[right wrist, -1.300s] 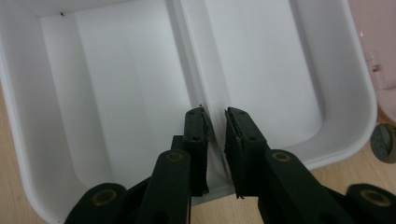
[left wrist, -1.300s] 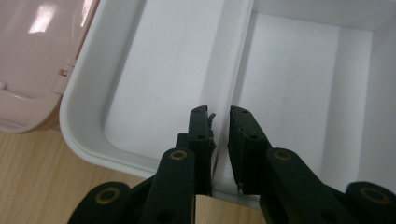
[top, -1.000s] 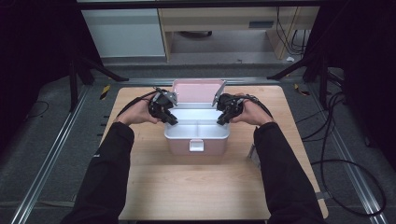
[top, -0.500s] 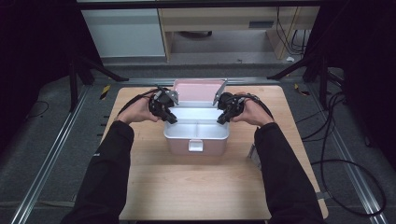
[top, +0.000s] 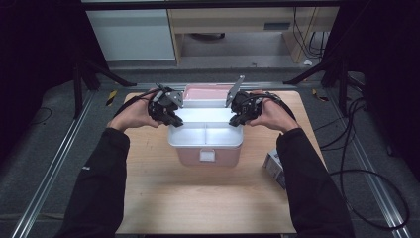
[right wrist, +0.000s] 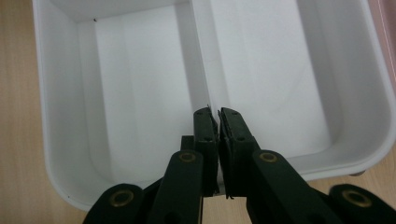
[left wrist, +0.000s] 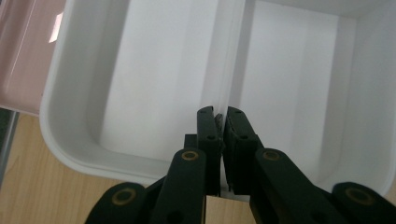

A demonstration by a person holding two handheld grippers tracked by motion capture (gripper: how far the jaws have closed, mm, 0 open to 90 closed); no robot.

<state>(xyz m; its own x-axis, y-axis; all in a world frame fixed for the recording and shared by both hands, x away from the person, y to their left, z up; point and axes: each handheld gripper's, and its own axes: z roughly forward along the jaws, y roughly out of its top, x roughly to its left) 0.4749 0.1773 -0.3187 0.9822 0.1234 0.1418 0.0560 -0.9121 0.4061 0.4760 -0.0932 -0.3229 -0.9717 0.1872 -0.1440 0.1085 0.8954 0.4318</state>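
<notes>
A white inner tray (top: 205,134) with two compartments sits atop a pink box (top: 205,156) at the middle of the wooden table; whether it is clear of the box I cannot tell. My left gripper (top: 168,116) is shut on the tray's left rim, where the middle divider (left wrist: 224,70) meets it. The right gripper (top: 236,118) is shut on the opposite rim at the other end of the divider (right wrist: 198,60). Both compartments of the tray (left wrist: 154,79) look empty. In the gripper views, the left gripper (left wrist: 219,114) and right gripper (right wrist: 215,113) each pinch the thin white wall.
The box's pink lid (top: 208,91) lies open behind the tray. A small white carton (top: 274,165) stands on the table (top: 198,203) by the right forearm. Cables trail over the floor at the right, and metal rails run along both sides.
The white tray seems to have risen slightly over the pink box with both grippers on its ends. The hands have barely moved otherwise.
</notes>
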